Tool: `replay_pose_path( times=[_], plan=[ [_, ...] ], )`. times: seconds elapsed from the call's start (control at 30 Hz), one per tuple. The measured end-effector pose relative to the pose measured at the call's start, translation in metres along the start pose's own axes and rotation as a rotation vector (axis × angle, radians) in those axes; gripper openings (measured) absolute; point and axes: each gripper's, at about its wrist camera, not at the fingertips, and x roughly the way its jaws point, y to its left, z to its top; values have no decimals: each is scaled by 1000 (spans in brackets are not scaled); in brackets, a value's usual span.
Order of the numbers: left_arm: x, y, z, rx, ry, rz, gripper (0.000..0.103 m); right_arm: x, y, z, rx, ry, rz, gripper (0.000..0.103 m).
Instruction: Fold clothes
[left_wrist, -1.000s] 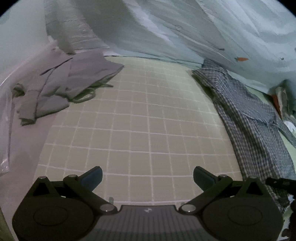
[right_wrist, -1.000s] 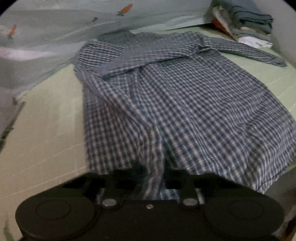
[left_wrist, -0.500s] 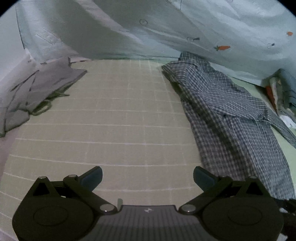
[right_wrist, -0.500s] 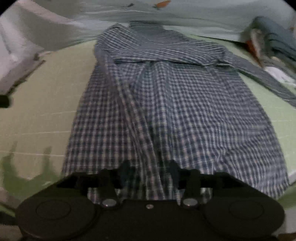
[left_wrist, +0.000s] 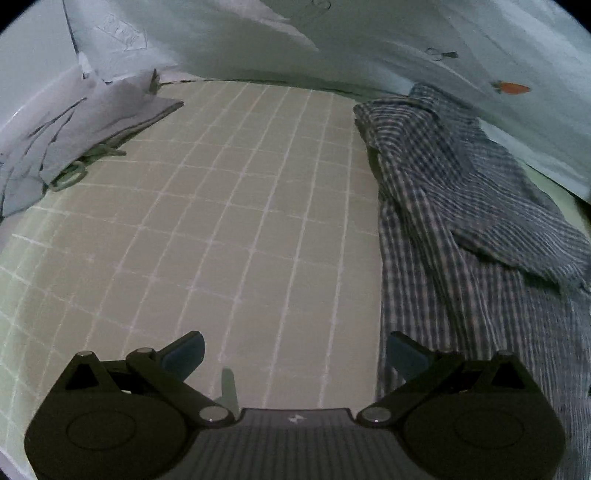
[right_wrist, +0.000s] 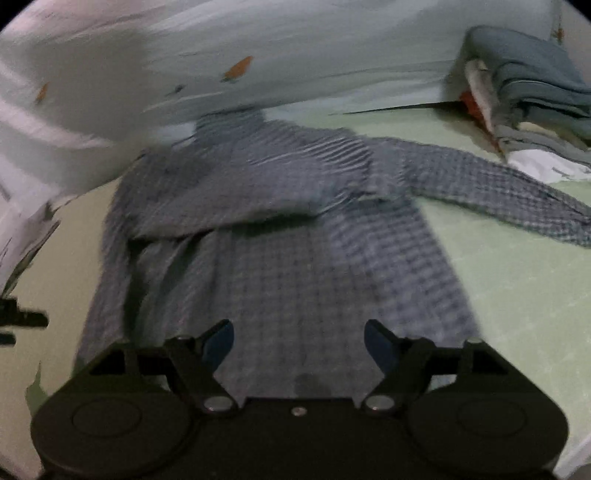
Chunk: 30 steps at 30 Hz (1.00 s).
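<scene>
A blue and white checked shirt (right_wrist: 295, 258) lies flat on the green gridded bed sheet (left_wrist: 240, 221), collar far, one sleeve folded across the chest and the other sleeve (right_wrist: 498, 192) stretched out to the right. My right gripper (right_wrist: 299, 341) is open and empty just above the shirt's near hem. In the left wrist view the shirt (left_wrist: 461, 229) lies along the right side. My left gripper (left_wrist: 295, 354) is open and empty over the bare sheet, beside the shirt's left edge.
A grey garment (left_wrist: 74, 129) lies crumpled at the far left. A pale blanket with carrot prints (right_wrist: 258, 66) runs along the back. A stack of folded clothes (right_wrist: 524, 96) sits at the far right.
My right gripper has opened and let go of the shirt's hem, and the shirt now lies flat. My left gripper has swung right, closer to the shirt's left edge.
</scene>
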Motion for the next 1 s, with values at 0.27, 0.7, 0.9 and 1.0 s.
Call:
replay_pose_path(
  times=[0.27,0.7,0.9,1.0],
  plan=[
    [53,-42,53,18,18,59,103,70,-54,72,118,-40,-35,82],
    [100,-78,104,141,45,108,103,151,-71,158,-14,19,37,14],
    [93,-72,122,100,-15,54,103,107,-103,218,136,-270,88,11],
    [89,-68,136,58,-58,21,103,120,-136,231,253,-313,-156,11]
  ],
)
